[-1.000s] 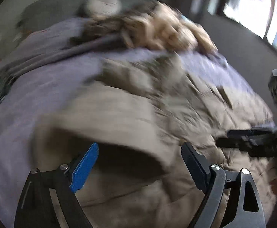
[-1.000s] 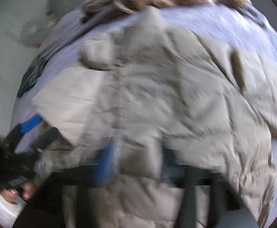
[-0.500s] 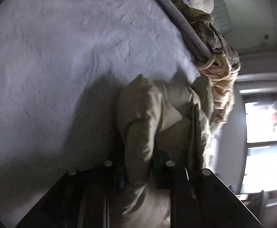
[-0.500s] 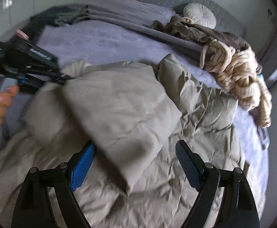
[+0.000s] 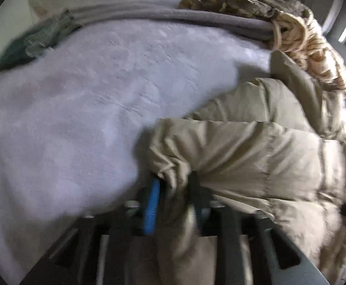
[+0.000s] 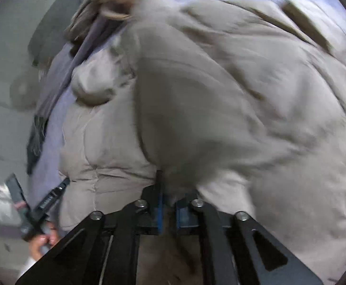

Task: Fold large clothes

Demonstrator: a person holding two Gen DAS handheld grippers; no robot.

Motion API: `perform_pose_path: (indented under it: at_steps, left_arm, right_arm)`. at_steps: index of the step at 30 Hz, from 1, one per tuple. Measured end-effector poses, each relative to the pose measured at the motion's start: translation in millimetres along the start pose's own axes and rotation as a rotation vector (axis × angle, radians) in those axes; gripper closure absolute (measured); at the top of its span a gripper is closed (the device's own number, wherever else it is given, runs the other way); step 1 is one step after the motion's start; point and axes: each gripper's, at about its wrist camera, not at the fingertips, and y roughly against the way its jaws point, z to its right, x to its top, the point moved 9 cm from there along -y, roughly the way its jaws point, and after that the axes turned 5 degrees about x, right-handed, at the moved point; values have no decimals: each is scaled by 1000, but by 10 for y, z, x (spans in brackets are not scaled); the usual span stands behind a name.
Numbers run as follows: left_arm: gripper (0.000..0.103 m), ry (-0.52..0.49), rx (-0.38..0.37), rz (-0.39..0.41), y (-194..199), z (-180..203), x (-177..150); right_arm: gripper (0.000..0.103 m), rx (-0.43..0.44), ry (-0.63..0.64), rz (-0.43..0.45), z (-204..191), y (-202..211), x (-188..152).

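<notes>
Lying rumpled on a fuzzy lilac blanket (image 5: 82,109), a puffy quilted beige coat (image 5: 256,156).

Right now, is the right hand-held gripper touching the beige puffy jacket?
Touching. The right wrist view shows a fold of the beige puffy jacket pinched between the pads of the right hand-held gripper, whose jaws are closing, with no gap visible.
</notes>
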Motion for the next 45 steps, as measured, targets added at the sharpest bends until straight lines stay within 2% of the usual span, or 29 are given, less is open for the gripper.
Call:
perform_pose_path:
  at_steps: [1, 3, 5, 6, 8, 10, 12, 14, 15, 16, 17, 19, 22, 24, 28, 31, 32, 33, 34, 35, 37, 39, 41, 44, 45]
  left_arm:
    - [49, -4, 62, 25, 82, -70, 51]
    - [49, 1, 86, 70, 262, -163, 139]
    - [49, 32, 59, 95, 467, -283, 168]
    - [49, 43, 13, 98, 569, -290, 195]
    - [49, 37, -30, 90, 684, -293, 150]
    - [49, 25, -31, 62, 674, -232, 21]
    - [49, 2, 9, 6, 495, -133, -197]
    - [49, -8, 49, -41, 295, -73, -452]
    - [48, 1, 52, -45, 225, -74, -527]
    - [44, 26, 44, -46, 157, -85, -570]
    - [40, 41, 43, -45, 136, -94, -588]
    - [40, 53, 46, -54, 111, -102, -562]
    - [40, 16, 82, -65, 170, -89, -483]
    - [40, -4, 115, -54, 289, -72, -399]
    - [40, -23, 72, -22, 554, 81, -314]
    - [40, -70, 44, -17, 733, 313, -341]
    - [39, -81, 35, -17, 786, 392, -353]
    - [34, -92, 25, -14, 843, 496, -381]
    - [11, -103, 17, -7, 906, 613, -397]
    - [0, -111, 12, 7, 964, 704, -413]
    - [0, -140, 5, 51, 1084, 926, -434]
    - [0, -168, 13, 52, 1185, 1194, -544]
    - [0, -187, 14, 31, 1188, 1369, -605]
    - [0, -194, -56, -45, 1130, 1683, -745]
    - [0, -203, -52, -69, 1093, 1774, -789]
  right_arm:
    - [87, 8, -20, -2, 44, 72, -2]
    - [87, -13, -36, 26, 145, 320, 38]
    - [87, -67, -8, 83, 209, 555, 119]
    - [87, -68, 12, 111, 190, 653, 176]
    - [87, -52, 59, 132, 109, 709, 287]
    - [87, -36, 145, 124, -50, 622, 378]
    - [87, -45, 231, 91, -194, 381, 402]
    - [88, -91, 246, 42, -135, 125, 326]
    - [93, -127, 237, 14, -30, -3, 280]
    - [93, -136, 215, -15, 67, -104, 217]
    - [94, -117, 197, -11, 108, -114, 185]
    - [97, -99, 190, -2, 141, -47, 147]
    - [97, -93, 192, -24, 195, 48, 89]
    - [92, -59, 162, -24, 204, 144, 94]
    - [90, -4, 113, 17, 238, 392, 111]
    - [75, 21, 87, 21, 377, 579, 68]
    - [65, 28, 74, 22, 404, 625, 57]
    - [58, 33, 63, 27, 442, 676, 59]
    - [57, 36, 53, 33, 476, 728, 44]
    - [56, 38, 41, 37, 513, 758, 35]
    - [53, 44, 14, 41, 668, 902, -18]
    - [42, 52, -15, 51, 795, 1025, -20]
    - [37, 64, -42, 67, 935, 1165, -18]
    - [22, 73, -69, 87, 1140, 1326, 6]
    - [22, 86, -79, 88, 1203, 1368, 16]
